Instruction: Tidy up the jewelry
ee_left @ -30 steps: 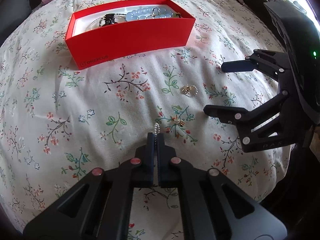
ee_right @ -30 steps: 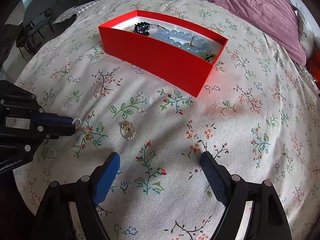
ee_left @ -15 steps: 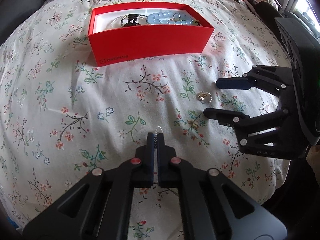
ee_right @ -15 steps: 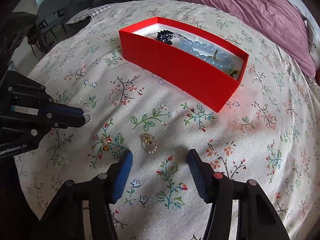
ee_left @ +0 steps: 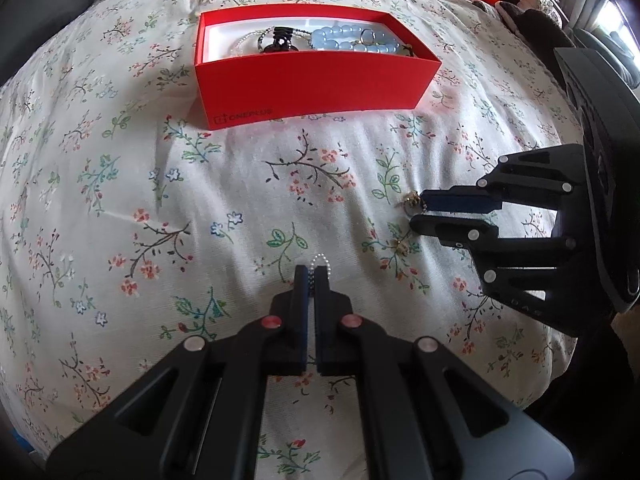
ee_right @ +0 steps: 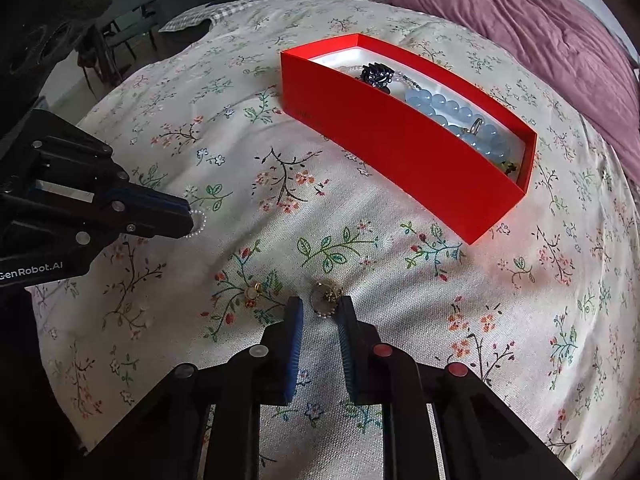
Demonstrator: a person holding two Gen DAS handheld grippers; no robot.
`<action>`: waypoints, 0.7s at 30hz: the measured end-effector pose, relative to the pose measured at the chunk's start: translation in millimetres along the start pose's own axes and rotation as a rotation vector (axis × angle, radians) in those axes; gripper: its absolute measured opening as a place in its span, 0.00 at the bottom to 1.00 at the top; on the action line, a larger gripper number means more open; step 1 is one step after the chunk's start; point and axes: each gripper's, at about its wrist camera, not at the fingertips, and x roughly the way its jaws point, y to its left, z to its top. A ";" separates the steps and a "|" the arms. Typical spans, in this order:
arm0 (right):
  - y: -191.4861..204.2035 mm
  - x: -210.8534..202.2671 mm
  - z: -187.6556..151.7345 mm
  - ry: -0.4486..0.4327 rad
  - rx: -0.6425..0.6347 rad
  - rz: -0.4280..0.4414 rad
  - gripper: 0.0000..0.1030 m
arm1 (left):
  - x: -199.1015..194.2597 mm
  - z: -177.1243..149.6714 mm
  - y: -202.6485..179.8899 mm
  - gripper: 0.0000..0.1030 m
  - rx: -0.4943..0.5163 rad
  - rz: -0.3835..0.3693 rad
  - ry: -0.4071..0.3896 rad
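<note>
Ring lies between closing right hand-held gripper fingertips.

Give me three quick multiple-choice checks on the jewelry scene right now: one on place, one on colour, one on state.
1. Where does the small gold earring lie?
A. in the box
B. on the floral bedspread
C. in the left gripper

2. What colour is the box?
A. red
B. blue
C. white

3. What does the left gripper hold?
A. nothing
B. the blue bead bracelet
C. a pearl ring

Answers: 1 B, it rests on the cloth beside the closing right gripper, which flanks a pearl-rimmed ring; 2 A, its walls are red; 3 C, tiny pearls loop out of its shut tips.
</note>
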 end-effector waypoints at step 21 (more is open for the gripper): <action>-3.1 -26.0 -2.1 -0.026 0.029 0.021 0.08 | -6.7 6.5 1.7 0.03 -0.023 0.003 -0.028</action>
